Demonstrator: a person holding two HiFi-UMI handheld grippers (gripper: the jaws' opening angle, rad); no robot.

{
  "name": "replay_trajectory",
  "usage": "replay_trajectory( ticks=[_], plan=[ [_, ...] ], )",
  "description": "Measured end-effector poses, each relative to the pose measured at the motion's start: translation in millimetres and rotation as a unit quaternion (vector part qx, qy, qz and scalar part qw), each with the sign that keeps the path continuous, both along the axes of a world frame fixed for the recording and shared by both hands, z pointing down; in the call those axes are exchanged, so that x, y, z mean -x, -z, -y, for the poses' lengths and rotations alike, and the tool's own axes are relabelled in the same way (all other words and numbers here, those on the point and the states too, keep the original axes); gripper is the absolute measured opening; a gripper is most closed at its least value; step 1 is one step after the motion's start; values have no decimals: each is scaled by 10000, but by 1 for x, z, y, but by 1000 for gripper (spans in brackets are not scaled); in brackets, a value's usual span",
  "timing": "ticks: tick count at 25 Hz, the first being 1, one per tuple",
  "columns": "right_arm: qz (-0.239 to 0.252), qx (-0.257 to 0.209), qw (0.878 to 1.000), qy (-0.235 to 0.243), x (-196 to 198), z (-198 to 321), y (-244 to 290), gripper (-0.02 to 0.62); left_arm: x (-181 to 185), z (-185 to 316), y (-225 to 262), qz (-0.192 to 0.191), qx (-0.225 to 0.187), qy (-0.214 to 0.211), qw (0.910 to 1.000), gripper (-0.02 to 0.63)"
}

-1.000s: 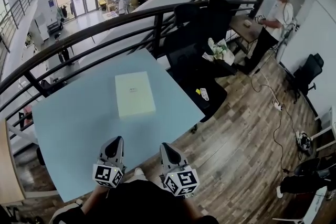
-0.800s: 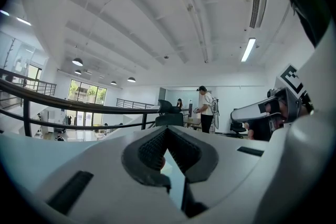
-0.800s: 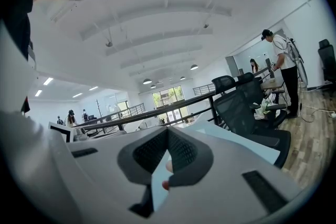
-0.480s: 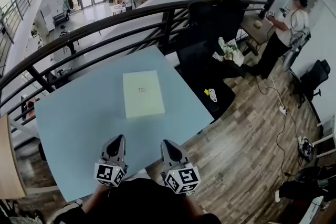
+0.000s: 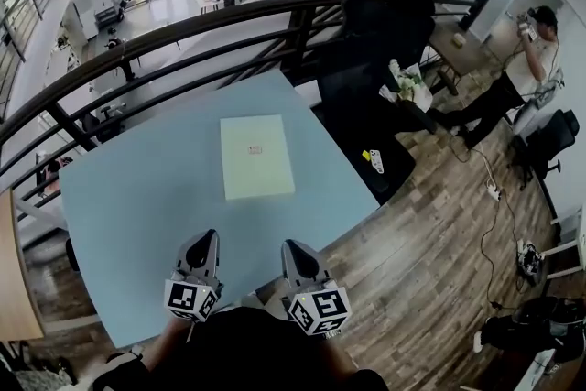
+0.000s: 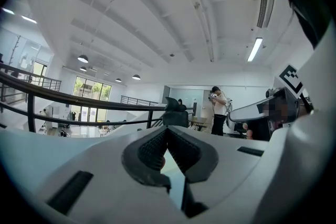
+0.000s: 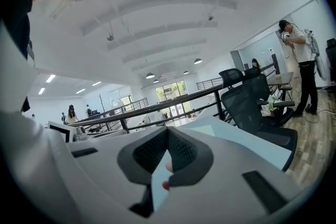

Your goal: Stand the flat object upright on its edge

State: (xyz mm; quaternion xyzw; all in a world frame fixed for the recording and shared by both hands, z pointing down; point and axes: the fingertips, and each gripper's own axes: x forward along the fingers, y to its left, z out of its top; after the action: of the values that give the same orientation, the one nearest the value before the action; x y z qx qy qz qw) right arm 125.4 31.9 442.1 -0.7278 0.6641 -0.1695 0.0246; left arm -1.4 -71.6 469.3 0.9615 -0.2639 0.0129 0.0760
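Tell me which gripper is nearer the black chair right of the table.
Right. The right gripper hangs near the table's front edge, on the side toward the black chair; the left gripper is beside it, farther from the chair.

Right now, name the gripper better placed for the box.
Right, narrowly: right gripper lines up with the box, at its near corner; left gripper sits off to the side. Both shut, empty.

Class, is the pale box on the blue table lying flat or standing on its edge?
Lying flat: in the head view the box rests on the table with its broad face up.
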Motion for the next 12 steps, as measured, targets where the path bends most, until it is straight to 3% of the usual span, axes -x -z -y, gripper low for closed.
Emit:
replay_trajectory(
  ticks=[12],
  plan=[
    [24,110,9998,146,-11,20,-16,8,-4,16,-15,141,-50,142,9998,2]
  ],
)
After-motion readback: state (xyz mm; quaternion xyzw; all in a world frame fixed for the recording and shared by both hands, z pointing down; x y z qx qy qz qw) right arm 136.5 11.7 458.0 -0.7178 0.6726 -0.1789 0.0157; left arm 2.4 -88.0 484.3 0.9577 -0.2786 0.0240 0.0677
